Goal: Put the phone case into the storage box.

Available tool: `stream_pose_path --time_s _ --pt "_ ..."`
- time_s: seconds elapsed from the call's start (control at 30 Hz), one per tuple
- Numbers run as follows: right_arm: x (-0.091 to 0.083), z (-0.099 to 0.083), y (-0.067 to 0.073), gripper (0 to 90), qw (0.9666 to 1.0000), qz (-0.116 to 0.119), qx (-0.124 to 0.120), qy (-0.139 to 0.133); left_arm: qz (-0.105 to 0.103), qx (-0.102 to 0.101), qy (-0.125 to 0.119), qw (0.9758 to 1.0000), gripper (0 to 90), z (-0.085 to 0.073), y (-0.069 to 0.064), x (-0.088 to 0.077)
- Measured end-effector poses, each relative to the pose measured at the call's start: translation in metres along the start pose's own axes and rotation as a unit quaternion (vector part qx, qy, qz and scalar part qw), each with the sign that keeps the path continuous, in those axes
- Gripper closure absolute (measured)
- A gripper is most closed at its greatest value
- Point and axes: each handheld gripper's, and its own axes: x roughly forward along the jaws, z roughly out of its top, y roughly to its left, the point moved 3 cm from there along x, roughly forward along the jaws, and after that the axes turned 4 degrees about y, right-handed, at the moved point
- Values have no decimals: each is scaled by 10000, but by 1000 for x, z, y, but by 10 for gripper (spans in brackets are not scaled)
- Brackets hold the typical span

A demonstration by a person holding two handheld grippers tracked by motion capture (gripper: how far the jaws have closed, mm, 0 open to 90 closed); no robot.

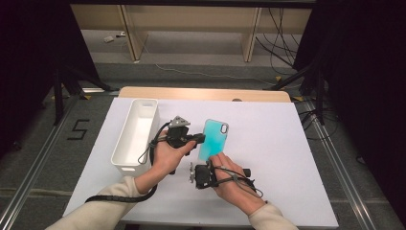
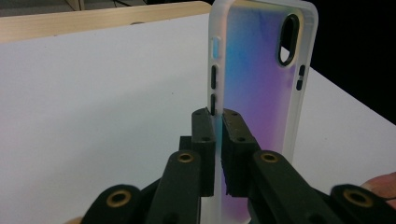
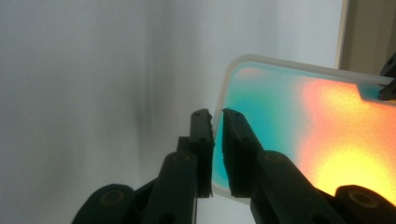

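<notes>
One white bin (image 1: 135, 135) stands at the left of the white table (image 1: 268, 158), long and open-topped, with nothing visible inside it. One phone case (image 1: 214, 139), teal and iridescent, is held off the table between the two grippers, just right of the bin. The left gripper (image 2: 215, 122) is clamped on the case's side edge by the button slots. The right gripper (image 3: 217, 122) has its jaws around the case's bottom edge; whether they press it I cannot tell.
</notes>
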Motion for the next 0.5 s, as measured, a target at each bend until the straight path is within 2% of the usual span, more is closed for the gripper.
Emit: stream_pose_path --time_s 0.07,0.17,0.2,0.3,0.37,0.4,0.43,0.47,0.5 --pt "0 0 -2 806 9999 -28 -82 -79 14 12 -8 10000 849 0 0 0" --pt "-1 0 -4 734 9999 -97 -25 -115 118 88 -47 9999 851 0 1 0" --pt "-1 0 -4 734 9999 -97 -25 -115 140 99 -54 9998 851 0 2 0" --pt "-3 1 -5 650 9996 -130 116 -202 183 99 -80 9998 851 0 3 -1" --pt "-4 1 -5 611 9991 -180 240 -298 288 87 -138 9995 852 1 3 -1" --pt "-4 1 -7 595 9988 -226 253 -356 280 60 -136 9995 852 1 4 -2" --pt "-4 1 -7 595 9988 -226 253 -356 290 124 -84 9995 852 1 6 -3" --pt "-6 1 -9 552 9981 -243 344 -455 283 100 -128 9995 852 1 6 -3" --pt "-6 1 -9 552 9981 -243 344 -455 308 89 -134 9994 852 2 7 -4"
